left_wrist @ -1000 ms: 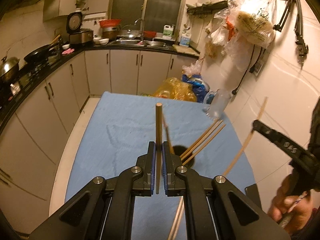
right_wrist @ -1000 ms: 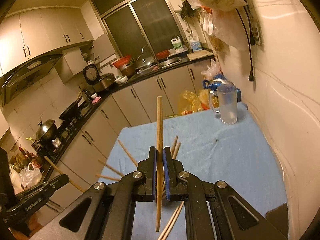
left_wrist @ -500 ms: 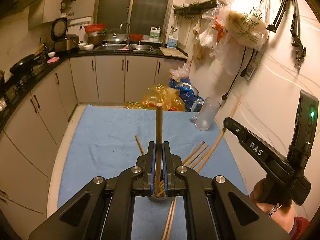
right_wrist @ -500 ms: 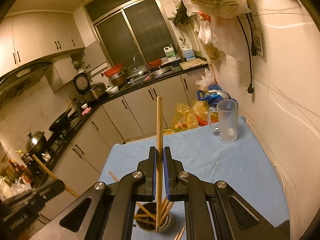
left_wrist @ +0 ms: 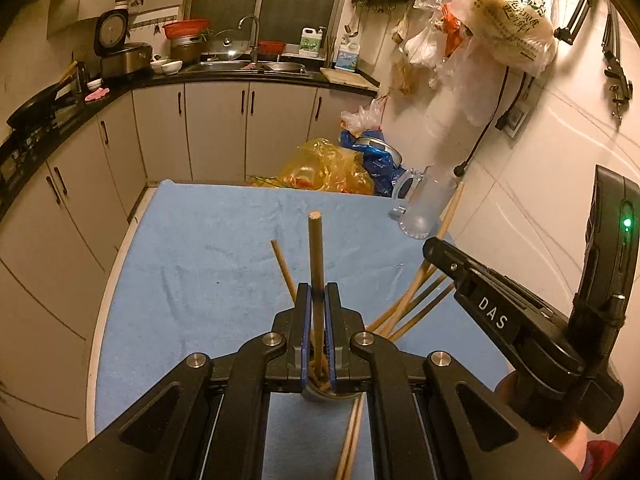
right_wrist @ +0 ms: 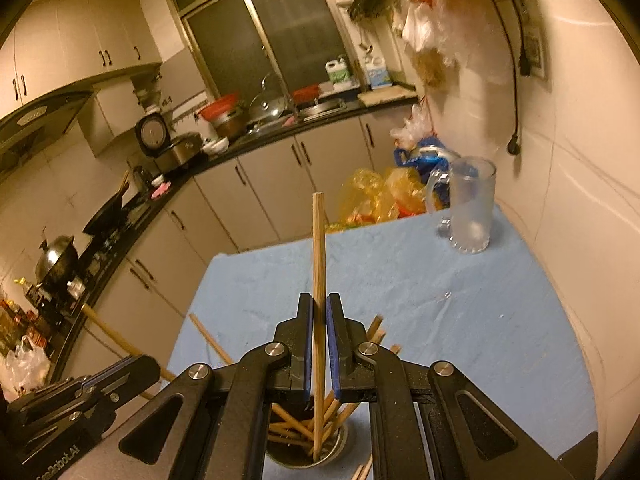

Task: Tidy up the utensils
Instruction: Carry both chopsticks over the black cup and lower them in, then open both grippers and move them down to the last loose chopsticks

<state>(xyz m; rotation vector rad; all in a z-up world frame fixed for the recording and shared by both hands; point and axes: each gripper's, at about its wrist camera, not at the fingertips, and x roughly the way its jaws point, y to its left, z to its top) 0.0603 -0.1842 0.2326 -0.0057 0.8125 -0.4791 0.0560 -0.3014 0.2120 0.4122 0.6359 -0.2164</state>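
Holding one chopstick (left_wrist: 315, 264) squeezed in each claw, left gripper (left_wrist: 315, 312) and right gripper (right_wrist: 319, 320) hang over the cup (right_wrist: 336, 450), already filled with many sticks.

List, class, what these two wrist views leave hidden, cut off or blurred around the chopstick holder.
- Metal holder: base cut off by the right wrist view's bottom edge; in the left wrist view, mostly hidden behind the left hand-held gripper.
- Loose chopsticks: ends cut off by the bottom edge.
- Glass mug: motion-blurred, left wrist view.
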